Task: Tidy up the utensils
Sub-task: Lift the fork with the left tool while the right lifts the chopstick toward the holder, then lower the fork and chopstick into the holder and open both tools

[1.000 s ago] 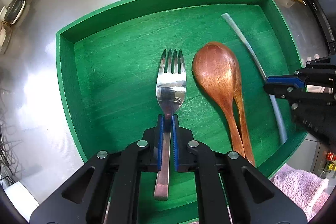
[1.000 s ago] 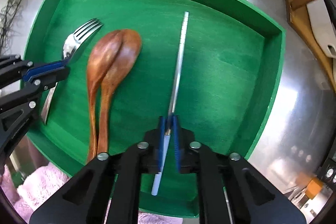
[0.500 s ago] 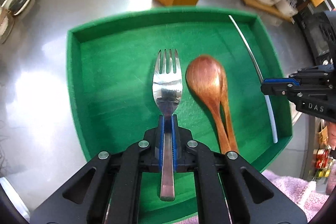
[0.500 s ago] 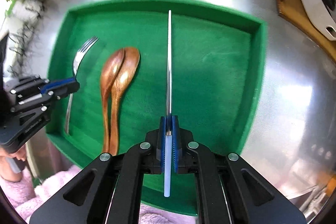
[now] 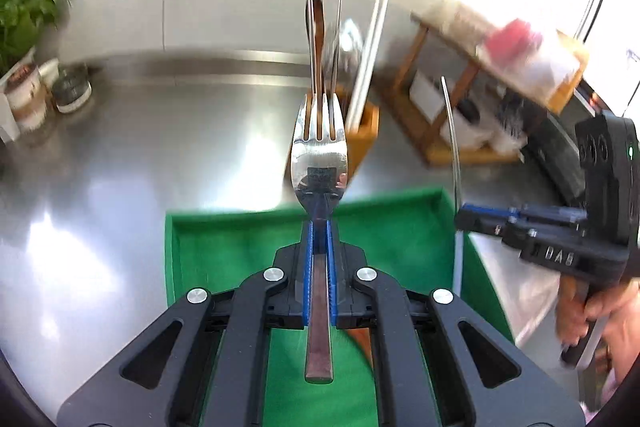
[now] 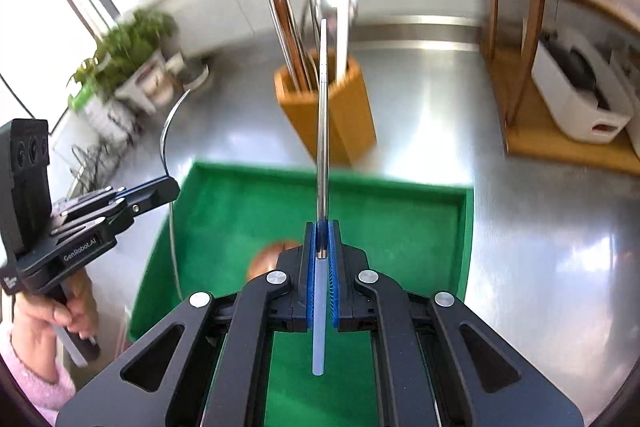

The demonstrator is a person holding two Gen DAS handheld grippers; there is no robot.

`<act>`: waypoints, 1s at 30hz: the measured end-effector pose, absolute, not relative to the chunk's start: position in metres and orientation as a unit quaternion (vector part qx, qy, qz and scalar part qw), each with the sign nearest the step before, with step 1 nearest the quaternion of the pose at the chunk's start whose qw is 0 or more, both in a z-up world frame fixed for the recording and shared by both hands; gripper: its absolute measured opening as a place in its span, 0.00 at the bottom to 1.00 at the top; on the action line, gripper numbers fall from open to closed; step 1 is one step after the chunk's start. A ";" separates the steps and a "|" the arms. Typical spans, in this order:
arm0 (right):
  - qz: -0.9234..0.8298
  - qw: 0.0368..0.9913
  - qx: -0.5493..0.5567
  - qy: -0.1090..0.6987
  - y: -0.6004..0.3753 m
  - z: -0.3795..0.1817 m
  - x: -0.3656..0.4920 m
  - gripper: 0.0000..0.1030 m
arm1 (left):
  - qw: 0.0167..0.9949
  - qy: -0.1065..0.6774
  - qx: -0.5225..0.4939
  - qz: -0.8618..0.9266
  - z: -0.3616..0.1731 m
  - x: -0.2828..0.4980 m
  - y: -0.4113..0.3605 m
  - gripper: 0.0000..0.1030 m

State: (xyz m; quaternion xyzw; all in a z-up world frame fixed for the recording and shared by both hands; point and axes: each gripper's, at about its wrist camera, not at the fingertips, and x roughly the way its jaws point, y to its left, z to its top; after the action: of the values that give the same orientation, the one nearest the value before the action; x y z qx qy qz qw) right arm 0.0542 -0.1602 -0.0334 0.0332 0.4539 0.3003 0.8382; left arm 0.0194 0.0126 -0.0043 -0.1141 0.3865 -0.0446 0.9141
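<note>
My left tool (image 5: 319, 227) is clenched on the fork (image 5: 319, 147), its blue pads pinching the handle just behind the head, so the tines point straight ahead of the tool and the handle end sticks back between the black arms. My right tool (image 6: 323, 239) grips the chopstick (image 6: 323, 131) the same way: the pale blue end trails back toward me and the metal shaft runs forward. Both utensils are lifted off the green tray (image 5: 248, 239), which lies below and just ahead of each tool on the steel desk (image 5: 120, 167). Beyond the fork tips stands the wooden utensil holder (image 6: 332, 115), already bristling with upright utensils; from the right tool it sits straight ahead, past the tray's far rim. A wooden spoon (image 6: 266, 259) rests in the tray just left of the right tool's fingers. Each tool shows at the edge of the other's view.
</note>
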 end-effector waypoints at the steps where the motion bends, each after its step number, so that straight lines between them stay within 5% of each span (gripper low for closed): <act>1: 0.299 0.846 0.036 0.440 -0.161 -0.029 0.055 0.06 | 0.923 0.364 -0.113 -0.039 0.001 0.020 0.012 0.05; 15: 0.294 0.913 0.102 0.265 -0.145 0.035 0.112 0.06 | 0.968 0.196 -0.158 -0.020 0.057 0.078 0.009 0.05; 30: 0.289 0.911 0.107 0.275 -0.125 0.003 0.167 0.05 | 0.963 0.209 -0.170 -0.019 0.011 0.154 0.011 0.05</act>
State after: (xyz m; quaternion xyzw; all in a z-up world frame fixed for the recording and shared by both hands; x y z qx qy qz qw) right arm 0.1666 -0.1246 0.0029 0.1067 0.2748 0.2892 0.9107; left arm 0.1543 0.0108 0.0108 -0.1695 0.2089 -0.0185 0.9630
